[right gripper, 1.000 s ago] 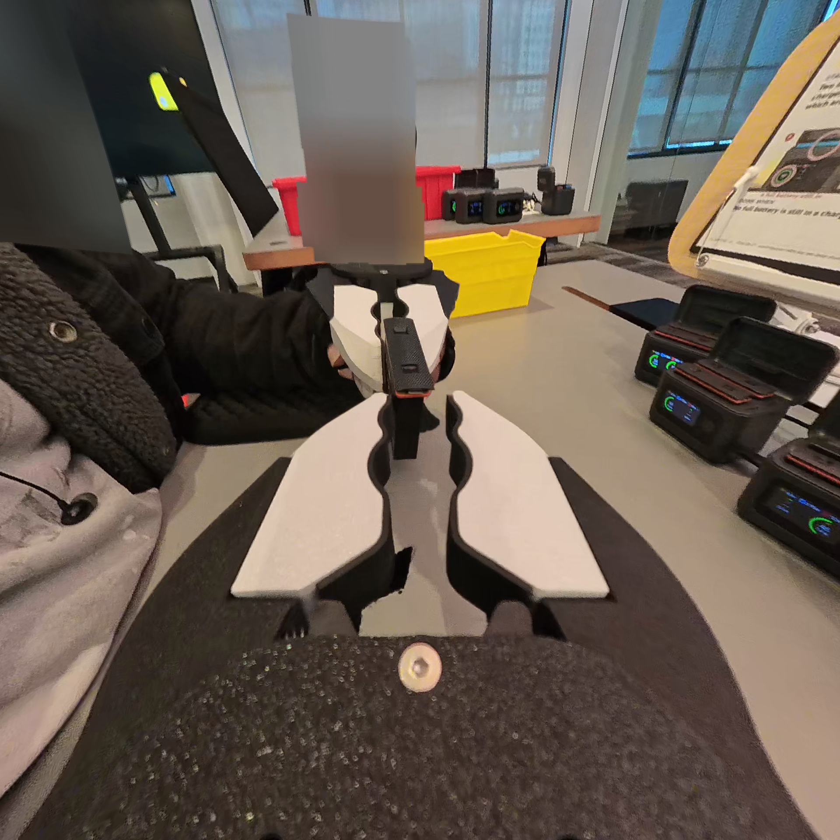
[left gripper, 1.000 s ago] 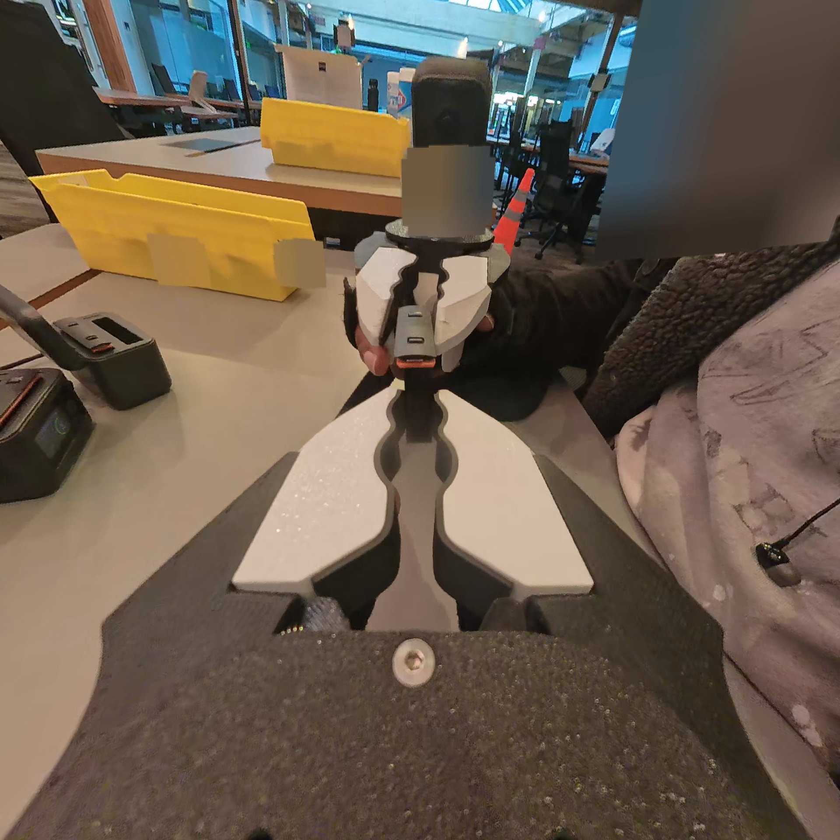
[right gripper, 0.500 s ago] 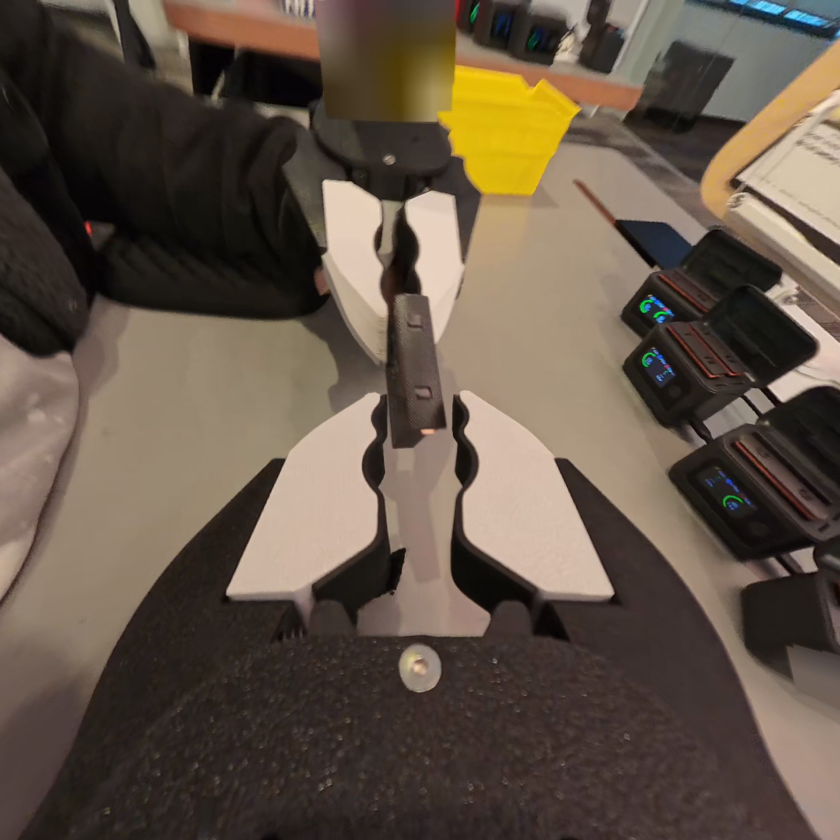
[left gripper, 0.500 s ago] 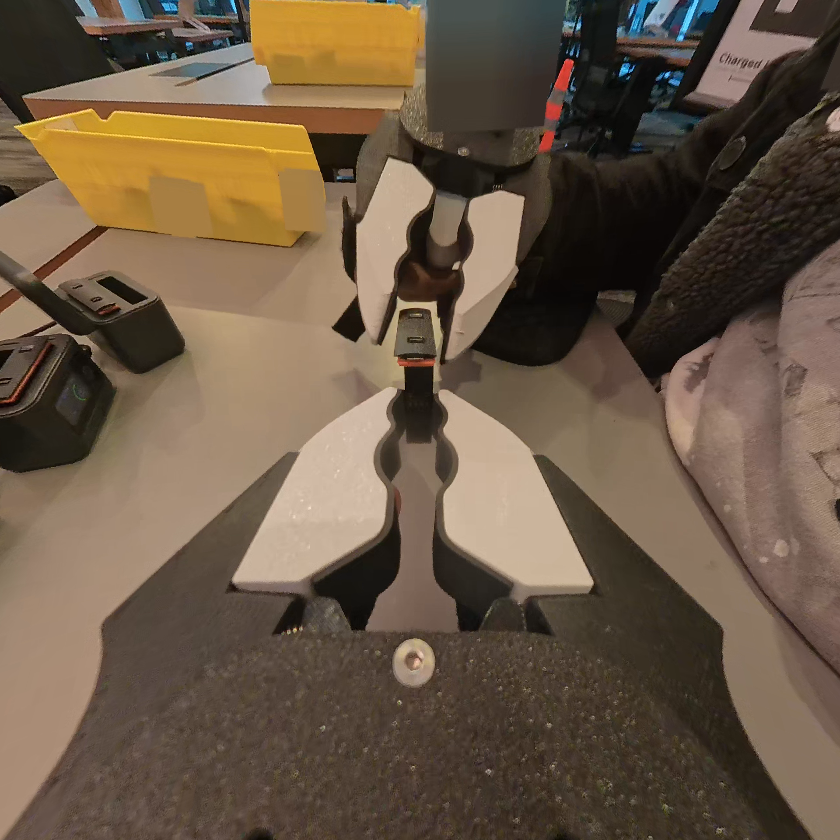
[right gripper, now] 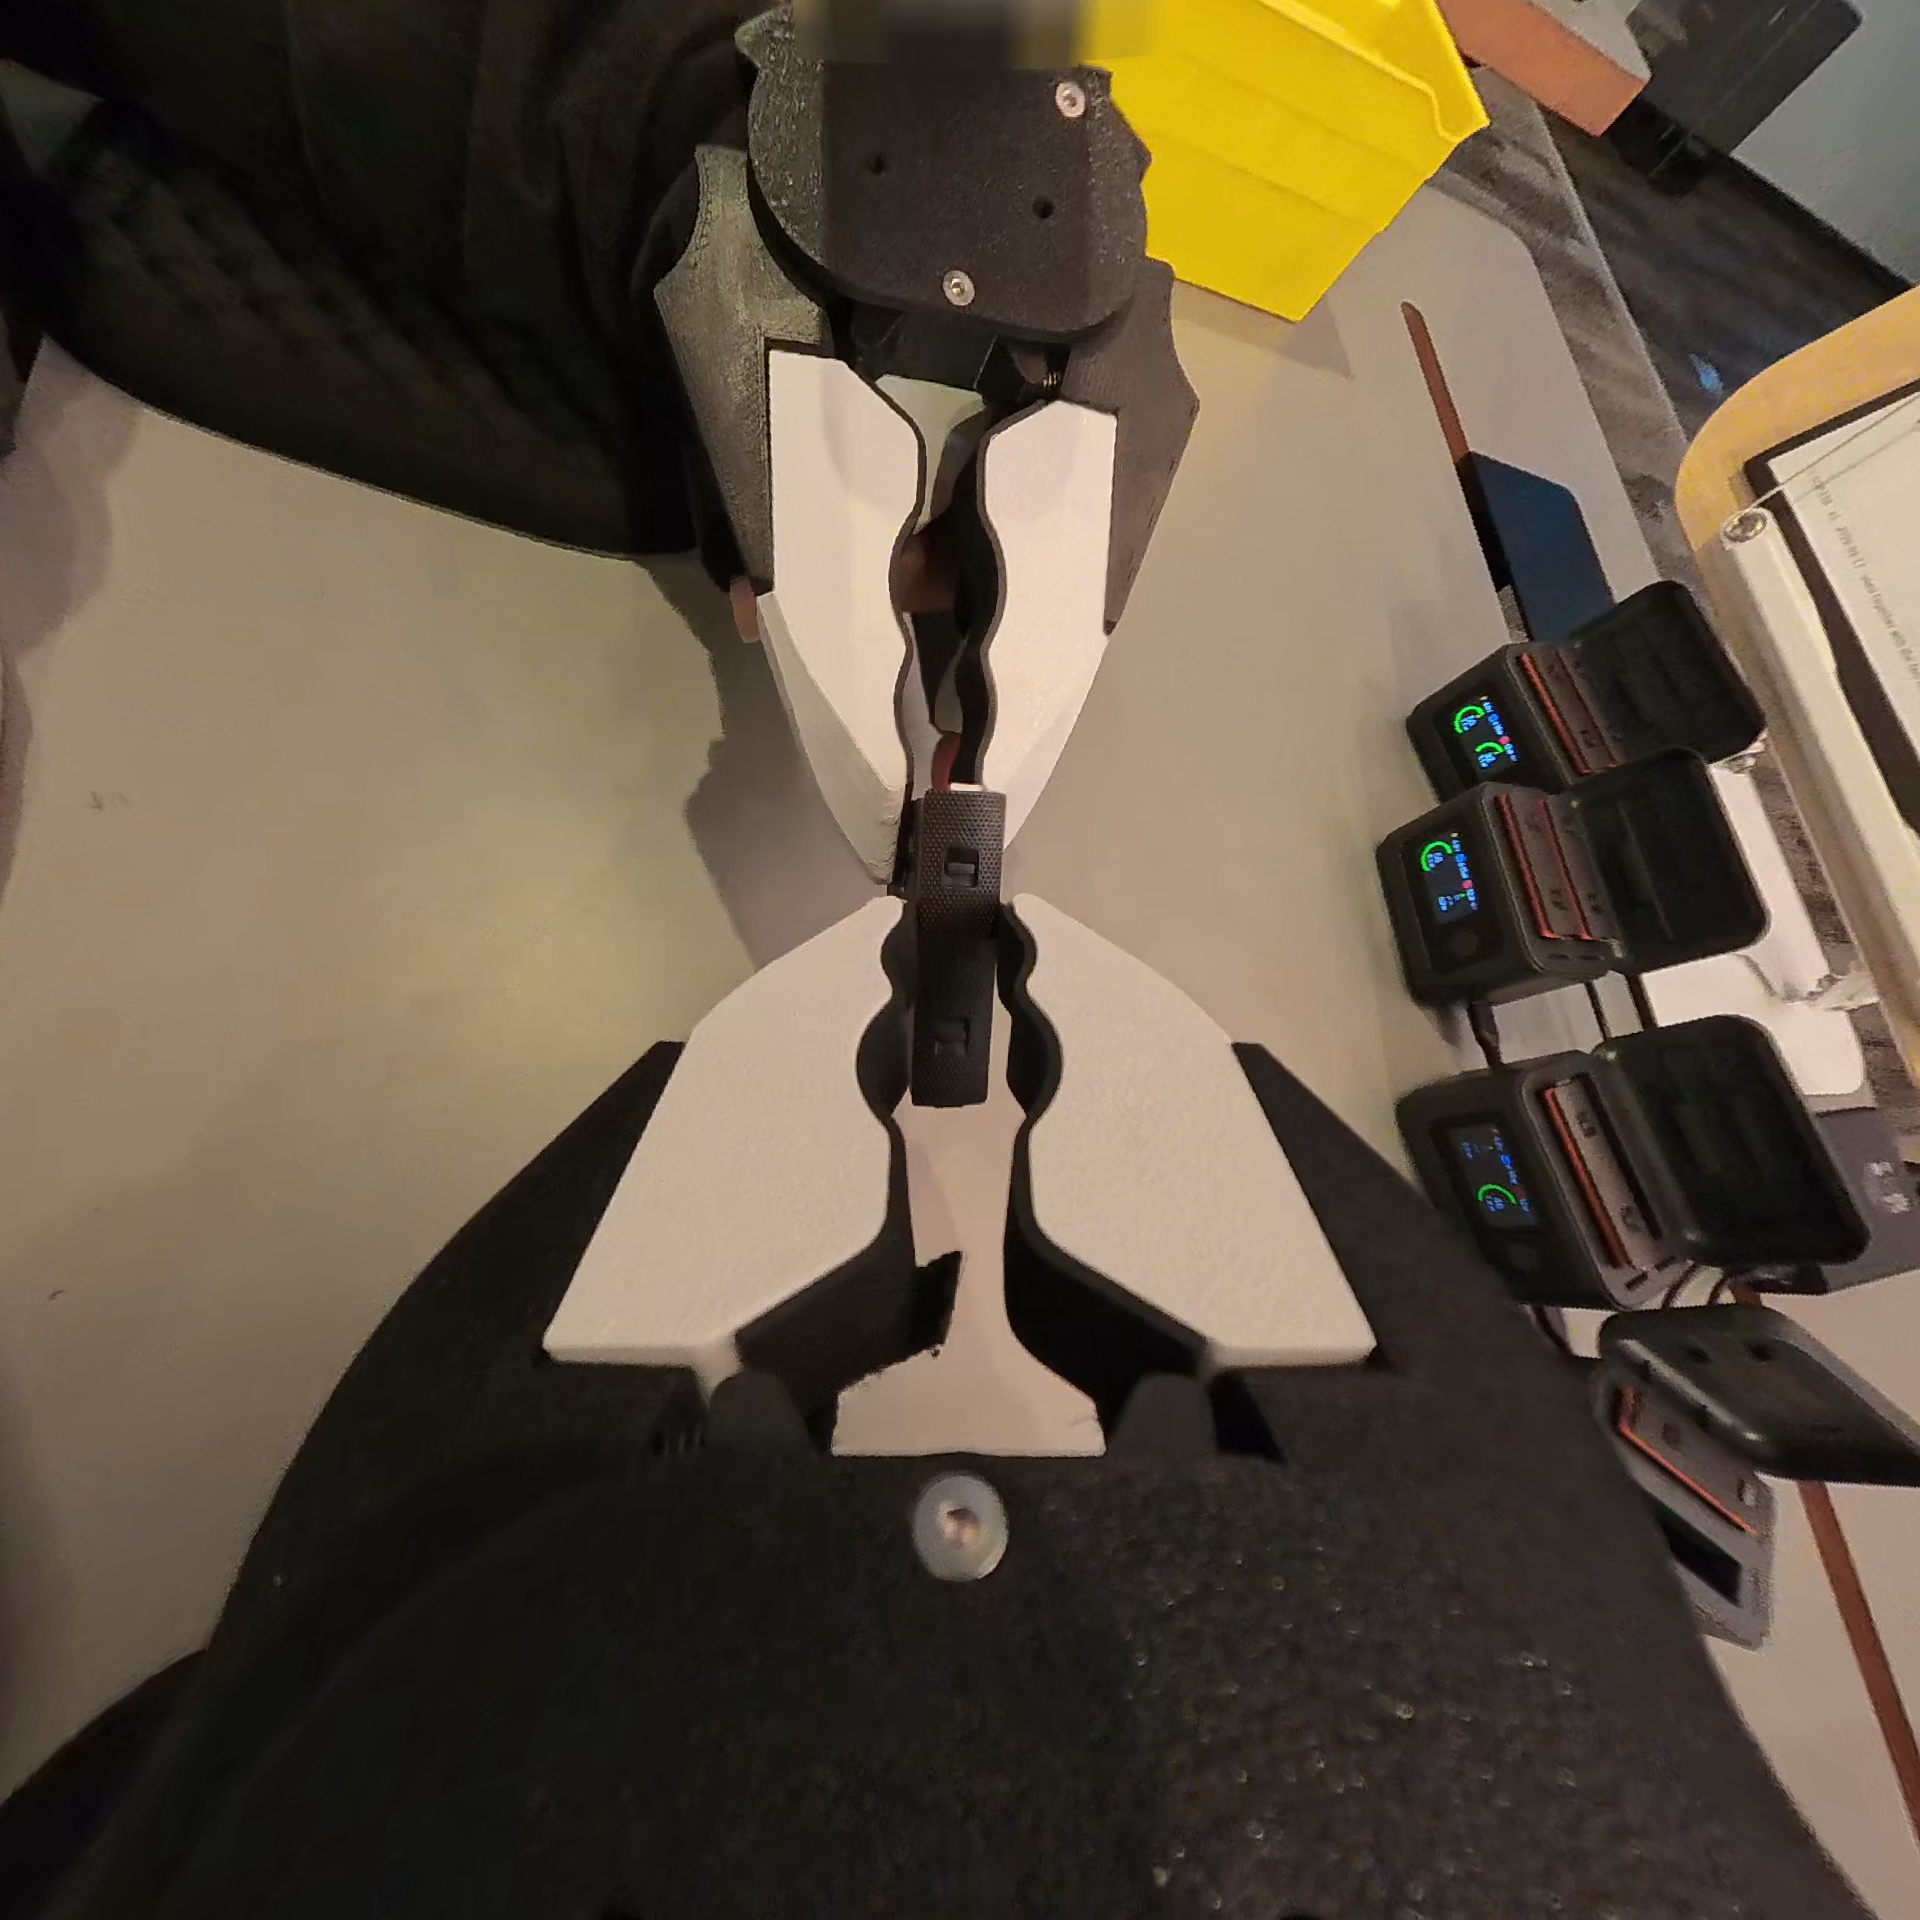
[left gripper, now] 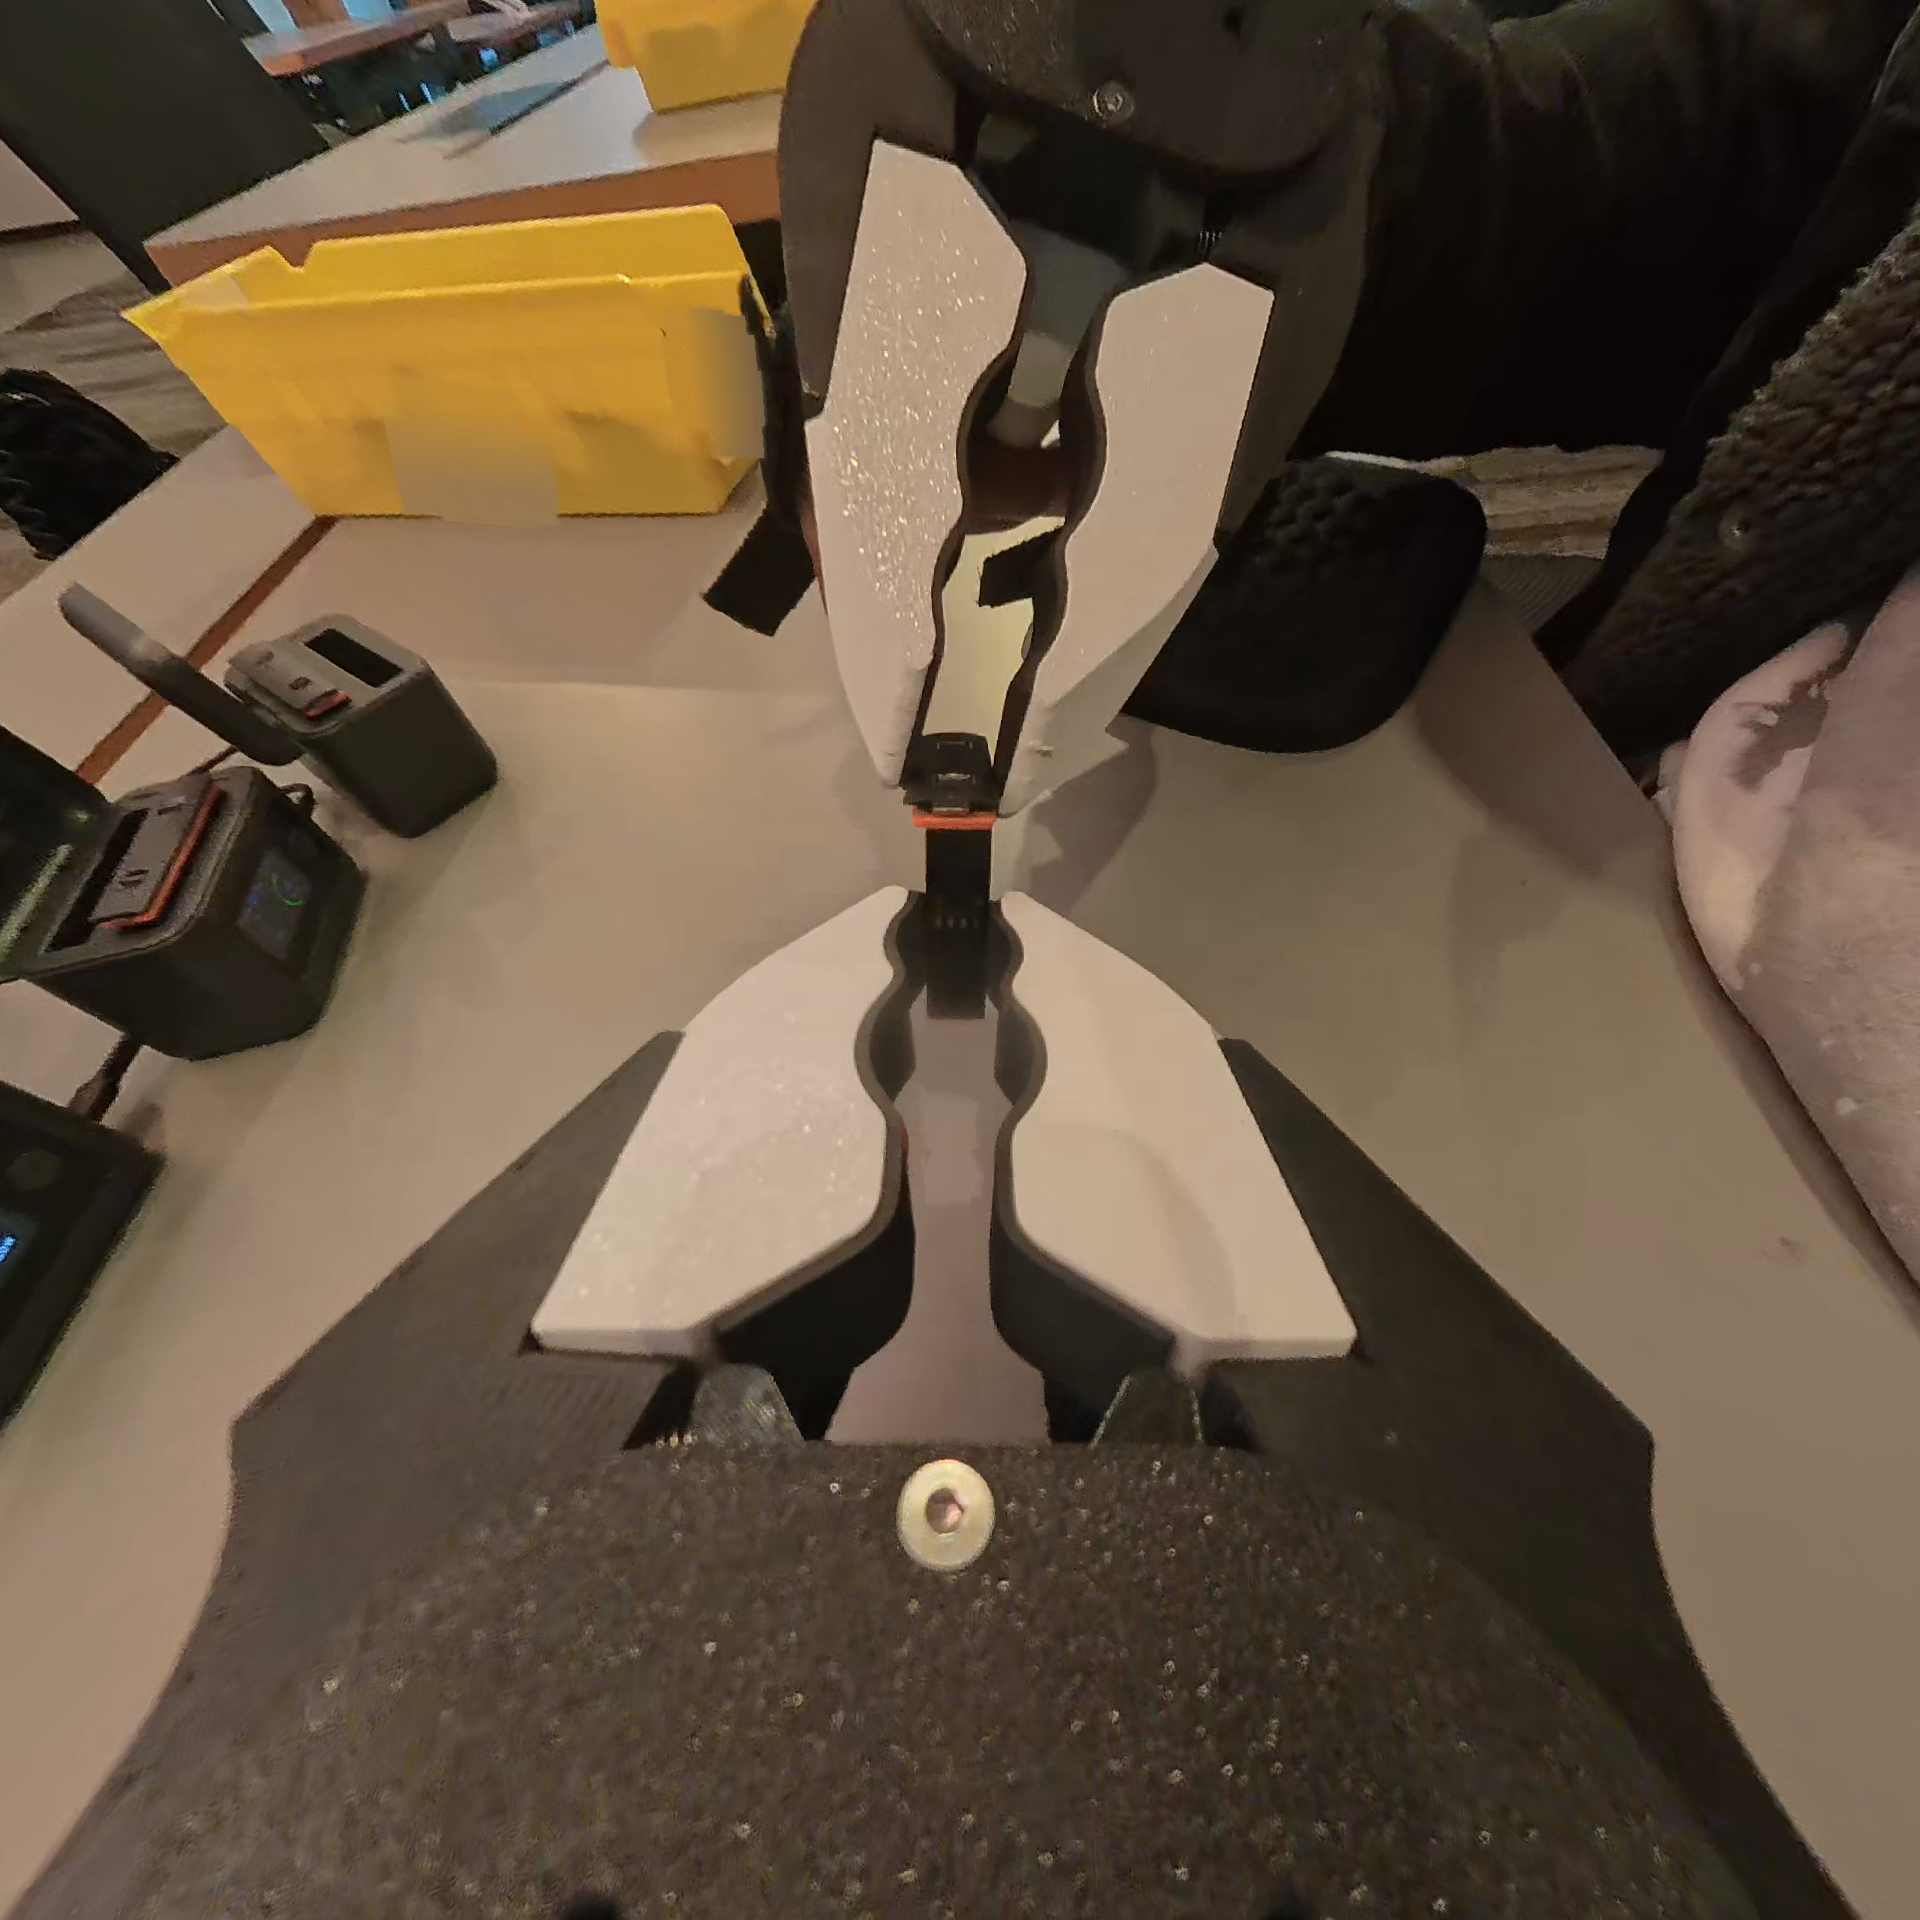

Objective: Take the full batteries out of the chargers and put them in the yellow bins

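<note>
Both grippers meet tip to tip over the grey table [left gripper: 1299, 1039], sharing one black battery [right gripper: 951, 966]. Left gripper [left gripper: 951, 914] clenches its near end; right gripper [right gripper: 951, 925] pinches the other end. Beyond and left of the left gripper sits a yellow bin [left gripper: 447, 384], its inside hidden. Open-lidded chargers [right gripper: 1579, 894] line up right of the right gripper, with orange-edged packs in their slots and lit screens.
</note>
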### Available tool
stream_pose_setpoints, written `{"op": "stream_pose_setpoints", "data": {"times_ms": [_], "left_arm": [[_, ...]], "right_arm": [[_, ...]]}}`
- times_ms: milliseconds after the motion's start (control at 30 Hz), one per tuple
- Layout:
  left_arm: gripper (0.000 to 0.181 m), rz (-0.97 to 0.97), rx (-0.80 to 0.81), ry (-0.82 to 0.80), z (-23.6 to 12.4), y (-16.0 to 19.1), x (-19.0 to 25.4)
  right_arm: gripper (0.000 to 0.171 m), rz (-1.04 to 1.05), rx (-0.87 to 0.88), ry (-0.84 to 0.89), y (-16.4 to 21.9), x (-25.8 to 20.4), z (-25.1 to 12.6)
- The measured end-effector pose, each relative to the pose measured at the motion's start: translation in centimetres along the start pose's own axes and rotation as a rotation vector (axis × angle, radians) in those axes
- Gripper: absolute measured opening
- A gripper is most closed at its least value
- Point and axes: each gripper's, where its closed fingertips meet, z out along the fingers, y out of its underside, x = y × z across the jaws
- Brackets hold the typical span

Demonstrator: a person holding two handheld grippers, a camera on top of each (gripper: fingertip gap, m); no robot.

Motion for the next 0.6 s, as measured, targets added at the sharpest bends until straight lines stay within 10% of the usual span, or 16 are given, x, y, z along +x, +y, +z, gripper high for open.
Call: {"op": "stream_pose_setpoints", "data": {"times_ms": [600], "left_arm": [[0.0, -0.094, 0.14, -0.62, -5.2, -1.4, -9.1]], "right_arm": [[0.014, -0.281, -0.348, 0.038, 3.2, 19.0, -1.3]]}}
